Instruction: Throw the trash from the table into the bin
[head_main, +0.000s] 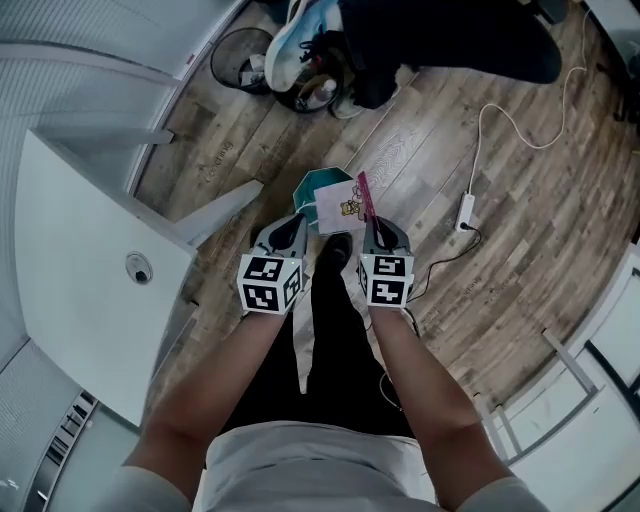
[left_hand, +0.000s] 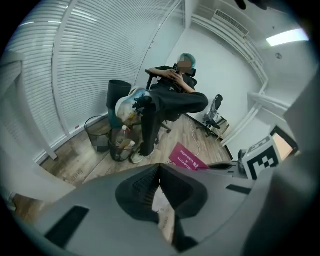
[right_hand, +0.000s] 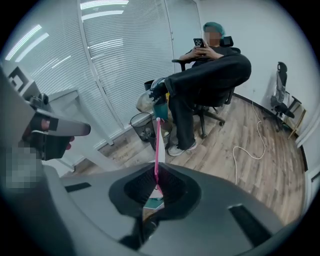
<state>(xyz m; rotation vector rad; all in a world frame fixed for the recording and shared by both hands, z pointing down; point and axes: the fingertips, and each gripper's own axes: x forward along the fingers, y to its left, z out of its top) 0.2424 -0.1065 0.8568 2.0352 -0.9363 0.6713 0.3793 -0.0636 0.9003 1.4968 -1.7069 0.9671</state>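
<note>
I stand over a wooden floor with both grippers held low in front of me. Between them hangs a paper bag (head_main: 340, 212) with a white printed face, a pink side (left_hand: 187, 159) and a teal part (head_main: 318, 186). My left gripper (head_main: 296, 222) is at the bag's left edge; in the left gripper view its jaws (left_hand: 159, 170) are shut with the white paper running between them. My right gripper (head_main: 370, 222) is shut on the pink side, seen edge-on as a thin pink strip (right_hand: 157, 150) rising from the closed jaws (right_hand: 156, 175).
A white table (head_main: 80, 270) stands at my left. Two wire bins (head_main: 240, 60) (left_hand: 97, 132) with trash sit by the window blinds, beside a seated person (head_main: 440, 30) in an office chair. A power strip (head_main: 466, 212) with a white cable lies on the floor at right.
</note>
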